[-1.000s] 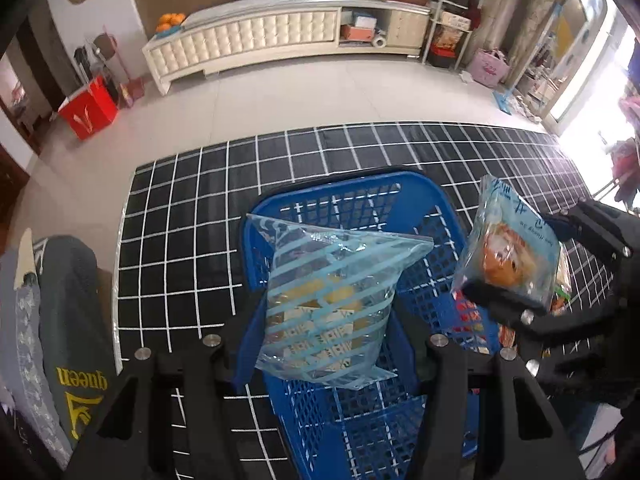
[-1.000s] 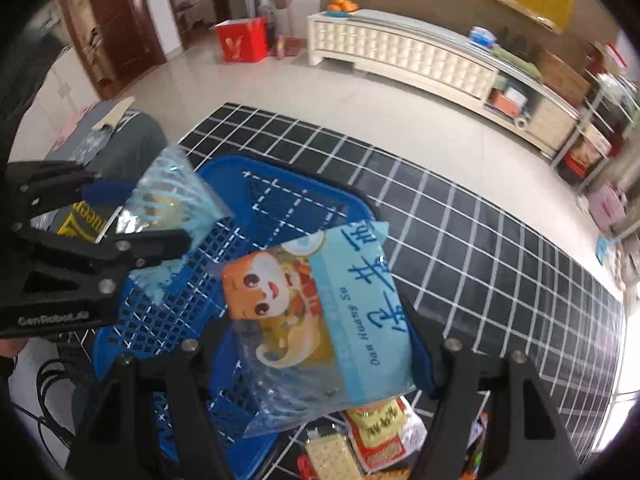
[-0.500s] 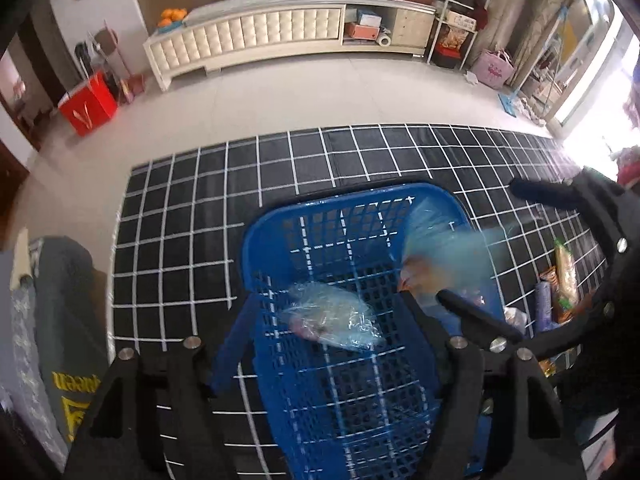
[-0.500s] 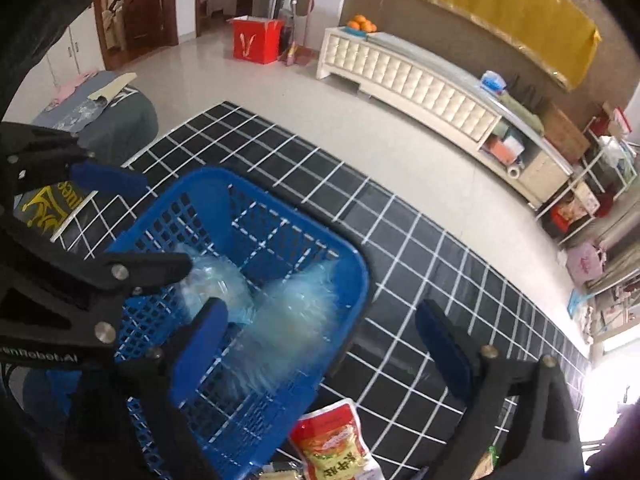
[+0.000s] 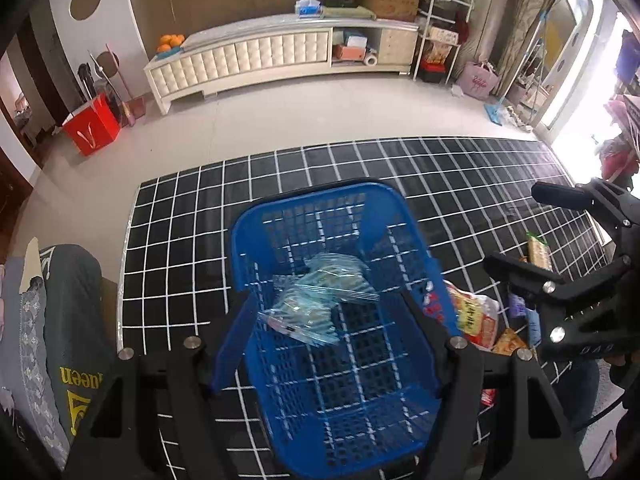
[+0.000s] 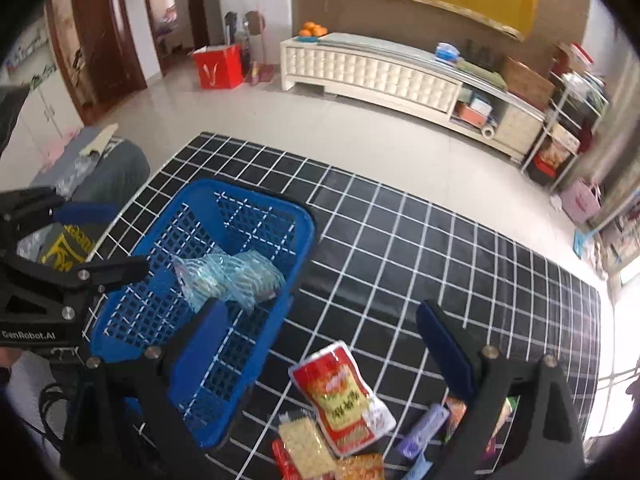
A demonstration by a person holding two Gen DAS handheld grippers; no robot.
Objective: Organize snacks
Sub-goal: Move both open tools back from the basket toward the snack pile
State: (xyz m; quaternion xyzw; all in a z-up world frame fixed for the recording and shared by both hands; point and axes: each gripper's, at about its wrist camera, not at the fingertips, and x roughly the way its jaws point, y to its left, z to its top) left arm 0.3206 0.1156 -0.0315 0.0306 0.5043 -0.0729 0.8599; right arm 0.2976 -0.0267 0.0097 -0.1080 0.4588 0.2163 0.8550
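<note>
- Left wrist view: my left gripper (image 5: 332,320) hangs above the blue basket (image 5: 308,204), pointing down into it, jaws spread wide with nothing between them. Two pale blue snack bags (image 5: 320,300) lie overlapping on the basket floor, toward its far half. The basket stands on a black mat (image 5: 180,216) with a white grid. My right gripper (image 5: 516,232) shows at the right edge, seen side-on, its jaws parted and empty, over loose snacks.
- Right wrist view: my right gripper (image 6: 320,340) tilts down over the mat just right of the basket's rim (image 6: 304,216), jaws wide and empty. Below it lies a red and white packet (image 6: 340,396), touching a cluster of other packets (image 6: 308,448) (labels too blurred to read). The blue bags (image 6: 228,276) sit inside the basket. My left gripper (image 6: 100,240) reaches in from the left edge, over the basket's near corner.
</note>
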